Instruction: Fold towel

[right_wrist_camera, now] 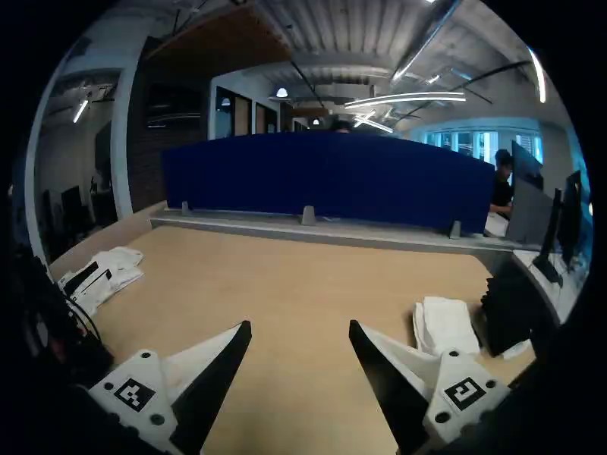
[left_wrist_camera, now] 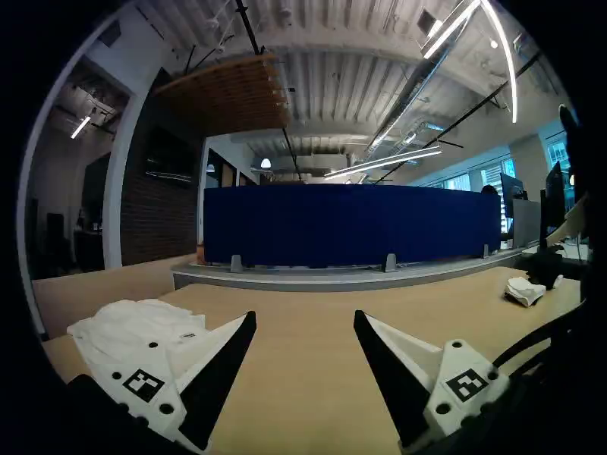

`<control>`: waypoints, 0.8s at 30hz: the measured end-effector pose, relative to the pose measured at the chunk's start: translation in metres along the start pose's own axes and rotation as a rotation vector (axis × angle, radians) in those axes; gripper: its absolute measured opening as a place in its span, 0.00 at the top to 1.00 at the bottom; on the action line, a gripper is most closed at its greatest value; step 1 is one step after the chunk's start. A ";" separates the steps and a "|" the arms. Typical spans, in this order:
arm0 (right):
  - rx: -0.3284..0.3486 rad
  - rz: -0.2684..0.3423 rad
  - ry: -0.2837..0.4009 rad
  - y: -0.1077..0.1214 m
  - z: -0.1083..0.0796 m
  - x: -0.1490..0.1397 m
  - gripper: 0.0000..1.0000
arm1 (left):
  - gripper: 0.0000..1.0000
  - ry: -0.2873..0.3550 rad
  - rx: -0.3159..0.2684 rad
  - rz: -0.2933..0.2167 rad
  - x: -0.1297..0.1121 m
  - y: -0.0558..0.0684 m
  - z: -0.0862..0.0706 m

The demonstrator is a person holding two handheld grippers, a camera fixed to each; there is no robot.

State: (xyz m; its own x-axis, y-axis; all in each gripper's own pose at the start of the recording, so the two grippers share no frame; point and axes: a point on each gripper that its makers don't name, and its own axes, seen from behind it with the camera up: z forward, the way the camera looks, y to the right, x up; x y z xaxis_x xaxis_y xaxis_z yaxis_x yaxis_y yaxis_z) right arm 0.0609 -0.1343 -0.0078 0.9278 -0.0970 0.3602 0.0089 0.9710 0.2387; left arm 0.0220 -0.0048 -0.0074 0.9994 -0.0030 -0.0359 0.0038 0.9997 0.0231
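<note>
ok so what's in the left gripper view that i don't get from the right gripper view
Left gripper view: a loose white towel close beside the open left gripper, and a small white cloth far right. Right gripper view: a folded white stack beside the open right gripper, and a seated person. Both: the wooden table and the blue divider. The cloths may be the same ones.

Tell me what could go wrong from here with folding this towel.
1. The towel lies bunched near the table edge; a sideways tug might drag it off.
2. Bunched layers hide corners, so the open left gripper could pinch several plies.
3. The right gripper hovers by a folded stack; a swing may knock it.
</note>
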 end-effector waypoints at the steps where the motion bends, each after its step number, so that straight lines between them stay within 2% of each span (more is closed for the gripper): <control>1: -0.001 -0.004 0.004 0.000 0.001 0.001 0.00 | 0.05 0.001 -0.002 0.003 -0.002 0.000 0.000; 6: -0.009 0.001 0.010 0.004 0.002 0.003 0.00 | 0.05 0.001 0.000 0.013 -0.009 -0.002 0.001; 14: -0.014 0.007 0.012 0.007 0.005 0.006 0.00 | 0.05 -0.011 0.008 0.000 -0.014 -0.005 0.002; 24: -0.016 0.023 0.030 0.011 0.005 0.012 0.00 | 0.05 -0.035 0.003 0.001 -0.021 -0.001 0.004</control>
State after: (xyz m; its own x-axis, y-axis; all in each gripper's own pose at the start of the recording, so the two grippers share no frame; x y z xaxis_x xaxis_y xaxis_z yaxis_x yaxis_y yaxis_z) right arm 0.0707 -0.1263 0.0033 0.9387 -0.0680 0.3378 -0.0069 0.9764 0.2159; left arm 0.0015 -0.0062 -0.0029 1.0000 -0.0028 -0.0009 0.0028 0.9997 0.0262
